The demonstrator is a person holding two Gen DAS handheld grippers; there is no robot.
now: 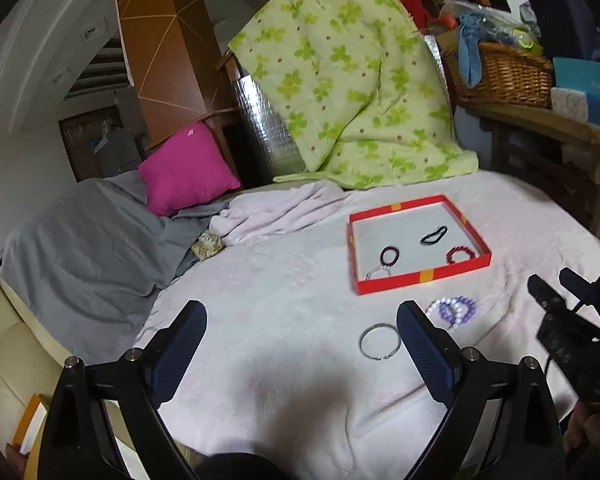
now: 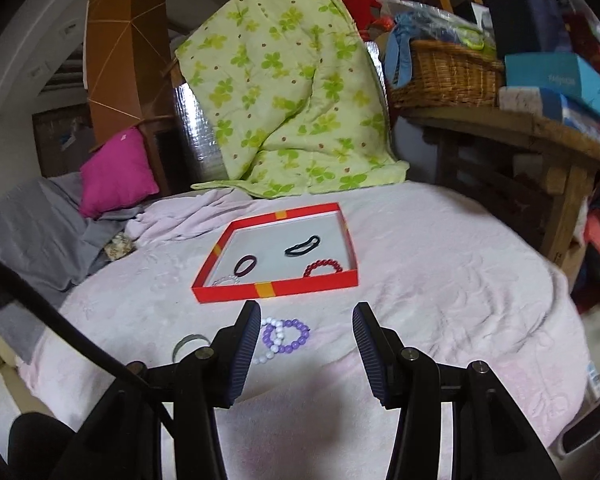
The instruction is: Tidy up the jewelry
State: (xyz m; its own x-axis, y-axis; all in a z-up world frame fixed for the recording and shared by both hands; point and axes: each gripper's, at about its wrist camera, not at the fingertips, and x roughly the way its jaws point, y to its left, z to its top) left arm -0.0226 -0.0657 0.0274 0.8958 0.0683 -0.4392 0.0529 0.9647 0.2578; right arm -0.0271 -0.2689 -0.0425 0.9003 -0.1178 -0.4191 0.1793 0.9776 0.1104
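A red shallow box (image 1: 422, 277) (image 2: 276, 289) lies on the pale pink bedspread. In it are a black hair tie (image 1: 434, 235) (image 2: 302, 245), a dark maroon ring band (image 1: 388, 256) (image 2: 244, 265), a red bead bracelet (image 1: 460, 254) (image 2: 323, 268) and a clear bead bracelet (image 1: 378, 271) (image 2: 226, 280). In front of the box lie a purple bead bracelet (image 1: 466, 307) (image 2: 294, 335), a white bead bracelet (image 1: 440, 309) (image 2: 271, 334) and a silver bangle (image 1: 378, 340) (image 2: 188, 344). My left gripper (image 1: 302, 314) is open and empty, left of the bangle. My right gripper (image 2: 306, 316) is open and empty, just above the purple bracelet.
A green floral quilt (image 1: 348, 92) (image 2: 288, 92) hangs behind the box. A pink pillow (image 1: 186, 168) and grey blanket (image 1: 84, 256) lie at the left. A wooden shelf with a wicker basket (image 2: 446, 74) and blue boxes (image 2: 556, 76) stands at the right.
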